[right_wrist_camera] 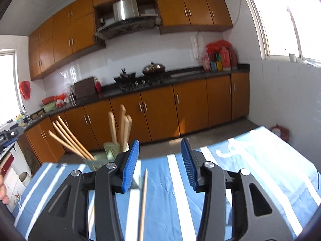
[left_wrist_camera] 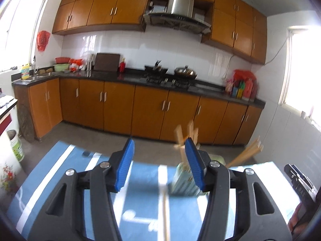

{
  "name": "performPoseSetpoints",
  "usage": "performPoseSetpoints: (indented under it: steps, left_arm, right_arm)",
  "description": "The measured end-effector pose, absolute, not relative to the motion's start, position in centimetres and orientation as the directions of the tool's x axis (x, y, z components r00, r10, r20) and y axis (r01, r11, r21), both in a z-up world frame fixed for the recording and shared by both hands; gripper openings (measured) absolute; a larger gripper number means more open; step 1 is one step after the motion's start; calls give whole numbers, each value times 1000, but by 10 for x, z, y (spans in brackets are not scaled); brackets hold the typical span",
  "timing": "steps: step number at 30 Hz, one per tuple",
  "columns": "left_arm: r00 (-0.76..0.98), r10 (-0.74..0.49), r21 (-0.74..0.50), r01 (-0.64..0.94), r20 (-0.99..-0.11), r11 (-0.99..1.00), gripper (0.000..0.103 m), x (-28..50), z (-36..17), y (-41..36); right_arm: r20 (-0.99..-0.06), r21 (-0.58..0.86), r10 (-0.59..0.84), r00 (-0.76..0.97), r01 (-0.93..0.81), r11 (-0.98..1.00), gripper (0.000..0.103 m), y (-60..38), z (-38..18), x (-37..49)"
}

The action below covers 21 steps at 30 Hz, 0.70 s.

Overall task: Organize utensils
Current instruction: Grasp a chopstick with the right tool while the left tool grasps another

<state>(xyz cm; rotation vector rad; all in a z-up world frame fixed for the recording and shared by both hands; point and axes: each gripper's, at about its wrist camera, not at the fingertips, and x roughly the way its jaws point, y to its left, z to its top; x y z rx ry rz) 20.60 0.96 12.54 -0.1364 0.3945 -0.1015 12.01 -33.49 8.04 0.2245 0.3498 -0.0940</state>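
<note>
A pale green utensil holder stands on the blue-and-white striped cloth, partly behind my left gripper's right finger. It holds several wooden chopsticks, some upright, some leaning out. A single chopstick lies on the cloth between the fingers. My left gripper is open and empty. In the right wrist view the holder with its chopsticks stands left of my open, empty right gripper. A loose chopstick lies on the cloth between its fingers.
The right gripper's body shows at the right edge of the left wrist view. Beyond the table edge are the floor, orange cabinets and a dark counter with a stove and wok. A white bucket stands at the left.
</note>
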Motion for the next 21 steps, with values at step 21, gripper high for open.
performPoseSetpoints:
  steps: [21]
  left_arm:
    - [702,-80,-93,20,-707,996,84,198,-27,33]
  right_arm:
    - [-771,76,56,634,4,997,14,-254,-85,174]
